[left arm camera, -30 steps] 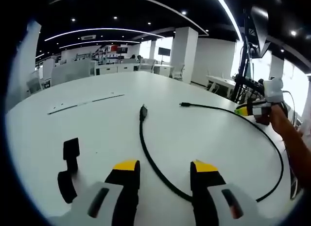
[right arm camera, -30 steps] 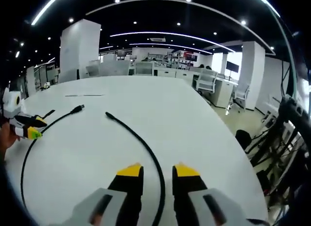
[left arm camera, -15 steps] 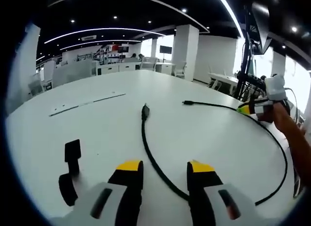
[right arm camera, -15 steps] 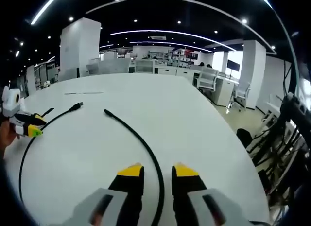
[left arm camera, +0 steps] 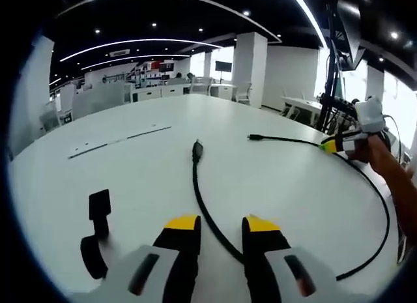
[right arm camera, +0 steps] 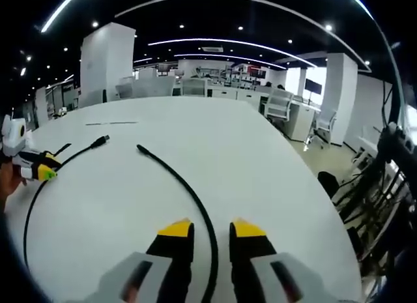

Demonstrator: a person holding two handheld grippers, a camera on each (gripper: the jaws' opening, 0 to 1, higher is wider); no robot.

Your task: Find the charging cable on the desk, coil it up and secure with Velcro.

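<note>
Two views here, both looking out over a big white bench (left arm camera: 130, 173) in an open office. A black charging cable (left arm camera: 202, 199) lies loose on it in one wide curve, not coiled at all. In the left gripper view one plug end (left arm camera: 197, 148) points away up the bench, the cord runs back toward the left tongs (left arm camera: 221, 223) and passes between their yellow tips, then sweeps round to the right and back up to the other plug end (left arm camera: 253, 137). The left tongs sit with only a narrow gap between the jaws, cable running through that gap, but I can't tell if they're actually pinching it or just straddling it.

Same story in the right gripper view: the right tongs (right arm camera: 207, 229) are nearly pressed together with the cable (right arm camera: 189, 192) running down between the tips, and again I can't tell if it's gripped.

Off to the left of the left tongs there's a small black Velcro strap (left arm camera: 98, 231) lying flat on the bench, apart from the cable. Further up the bench is a thin pale strip (left arm camera: 117, 140). Background is white pillars, chairs and ceiling lights.
</note>
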